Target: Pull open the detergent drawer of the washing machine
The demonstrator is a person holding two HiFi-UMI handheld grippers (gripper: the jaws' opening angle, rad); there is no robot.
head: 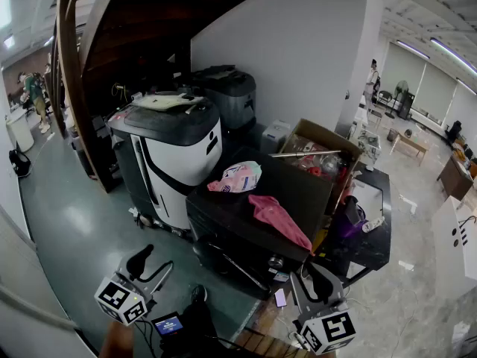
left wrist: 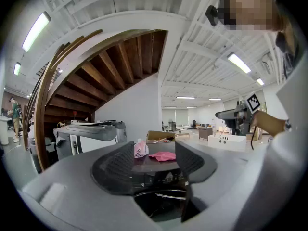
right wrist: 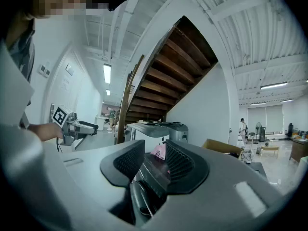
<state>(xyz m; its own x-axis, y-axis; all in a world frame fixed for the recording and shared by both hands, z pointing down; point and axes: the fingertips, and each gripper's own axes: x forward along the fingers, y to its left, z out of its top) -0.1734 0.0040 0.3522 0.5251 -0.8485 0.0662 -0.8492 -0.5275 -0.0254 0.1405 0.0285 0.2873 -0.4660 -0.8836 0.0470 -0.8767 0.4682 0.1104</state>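
1. Left gripper [left wrist: 154, 161]: jaws apart, nothing between them, held in the air well short of the washing machine [head: 231, 226].
2. Right gripper [right wrist: 153, 166]: jaws apart, empty, also well short of it.
3. Washing machine: black, standing ahead between both grippers. Its detergent drawer cannot be made out.
4. A pink cloth [head: 277, 219] and a pink bag [head: 240, 176] lie on its top.

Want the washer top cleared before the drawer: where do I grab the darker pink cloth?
Pinch the darker pink cloth at its narrow end near the front corner of the washing machine, coming from the front with the right tongs, open and nearest. It lies flat, and that end tapers.
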